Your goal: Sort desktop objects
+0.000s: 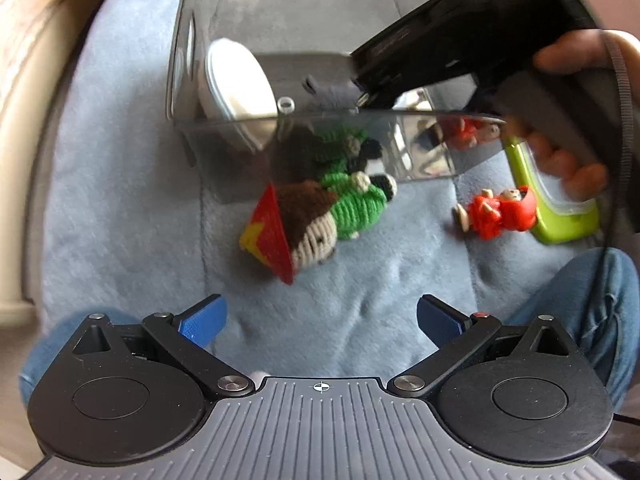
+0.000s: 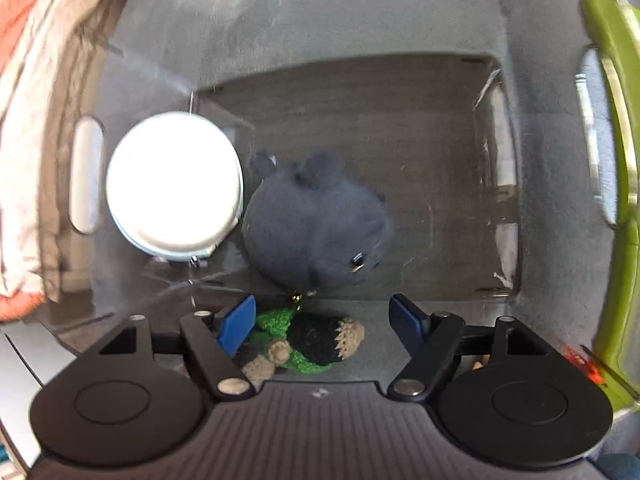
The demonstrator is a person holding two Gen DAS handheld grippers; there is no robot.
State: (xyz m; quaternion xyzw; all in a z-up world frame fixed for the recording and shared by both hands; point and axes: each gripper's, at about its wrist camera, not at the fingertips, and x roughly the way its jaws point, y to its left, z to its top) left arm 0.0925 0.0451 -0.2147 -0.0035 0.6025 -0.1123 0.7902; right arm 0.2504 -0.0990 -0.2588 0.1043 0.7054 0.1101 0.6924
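Left wrist view only: the knitted doll with the red hat (image 1: 304,224) lies at frame centre on the blue blanket (image 1: 132,208), just beside the near wall of the clear plastic box (image 1: 224,120). A small red figure (image 1: 496,210) lies at right centre, next to a green-rimmed container (image 1: 560,224). The right gripper's black body enters from the upper right, over the box, held by the person's hand (image 1: 572,164).

Right wrist view only: the box interior, seen from above. It contains a round white tin (image 2: 174,186) at centre left, touching a grey plush toy (image 2: 316,220) at frame centre. A green and black knitted doll (image 2: 316,340) shows at bottom centre, outside the near wall (image 2: 360,304).

Left gripper (image 1: 320,320): jaws spread wide, nothing between them, hovering above the blanket short of the doll. Right gripper (image 2: 322,322): jaws apart, empty, above the box rim
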